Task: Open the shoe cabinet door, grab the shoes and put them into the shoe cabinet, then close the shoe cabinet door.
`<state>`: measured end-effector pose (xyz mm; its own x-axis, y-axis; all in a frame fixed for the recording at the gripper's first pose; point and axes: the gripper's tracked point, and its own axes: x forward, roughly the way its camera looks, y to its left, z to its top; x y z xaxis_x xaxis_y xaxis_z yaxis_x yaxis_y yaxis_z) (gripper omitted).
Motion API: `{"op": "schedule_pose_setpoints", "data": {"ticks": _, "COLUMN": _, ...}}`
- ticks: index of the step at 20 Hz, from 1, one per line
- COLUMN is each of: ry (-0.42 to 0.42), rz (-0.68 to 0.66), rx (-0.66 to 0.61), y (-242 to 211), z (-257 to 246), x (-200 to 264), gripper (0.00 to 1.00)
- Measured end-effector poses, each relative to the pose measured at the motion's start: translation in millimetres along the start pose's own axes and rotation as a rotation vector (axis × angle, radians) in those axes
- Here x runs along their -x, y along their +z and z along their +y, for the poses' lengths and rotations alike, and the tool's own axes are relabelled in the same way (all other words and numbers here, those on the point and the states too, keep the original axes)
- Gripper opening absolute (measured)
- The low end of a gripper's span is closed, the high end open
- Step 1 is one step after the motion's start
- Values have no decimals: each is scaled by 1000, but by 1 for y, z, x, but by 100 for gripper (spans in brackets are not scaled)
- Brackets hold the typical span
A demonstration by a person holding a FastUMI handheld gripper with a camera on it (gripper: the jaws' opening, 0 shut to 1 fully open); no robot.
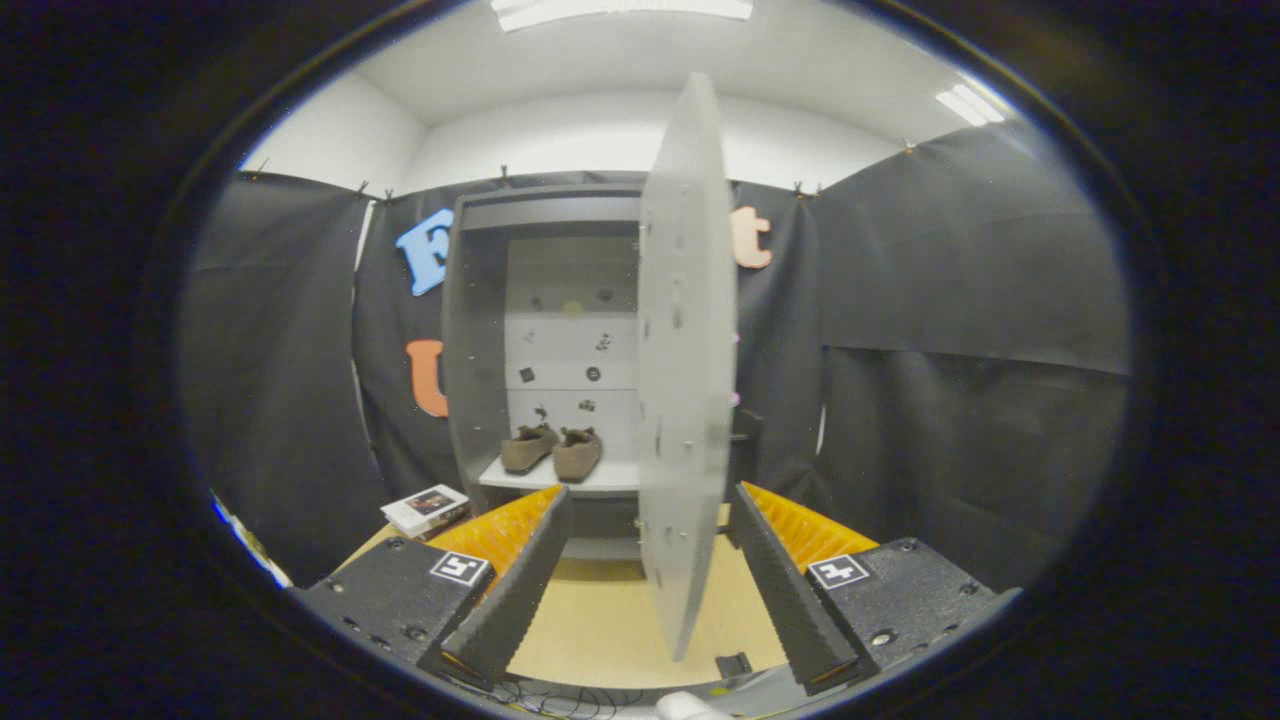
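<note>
**Standing open: one cabinet, two shoes inside**

Lying on the desk [600,620] at left is one book [425,508]. Two brown shoes [552,449] sit side by side on the shoe cabinet [475,340] shelf. One door [685,360] stands ajar, edge-on between the released tongs [648,570], touching neither finger.

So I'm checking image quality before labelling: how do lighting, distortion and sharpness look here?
Gripper view: ceiling lights glare bright white; fisheye bows the open cabinet door between the open gripper's fingers; the shoes on the shelf are evenly lit but soft; the cabinet's upper interior sits in shadow.
</note>
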<state>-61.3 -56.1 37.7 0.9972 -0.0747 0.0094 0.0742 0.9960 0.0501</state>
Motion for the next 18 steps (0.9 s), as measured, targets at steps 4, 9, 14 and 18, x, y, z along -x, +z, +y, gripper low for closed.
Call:
{"op": "schedule_pose_setpoints", "data": {"ticks": 4, "ry": -65, "rz": -11, "rx": -24, "y": 1, "z": -56, "x": 1, "gripper": 100}}
{"op": "schedule_pose_setpoints", "data": {"ticks": 9, "ry": -64, "rz": 5, "rx": -29, "y": -9, "z": -102, "x": -35, "gripper": 100}}
{"op": "schedule_pose_setpoints", "data": {"ticks": 14, "ry": 18, "rz": 23, "rx": -64, "y": -8, "z": -112, "x": -85, "gripper": 100}}
{"op": "schedule_pose_setpoints", "data": {"ticks": 18, "ry": 107, "rz": 28, "rx": -80, "y": -3, "z": -107, "x": -108, "gripper": 100}}
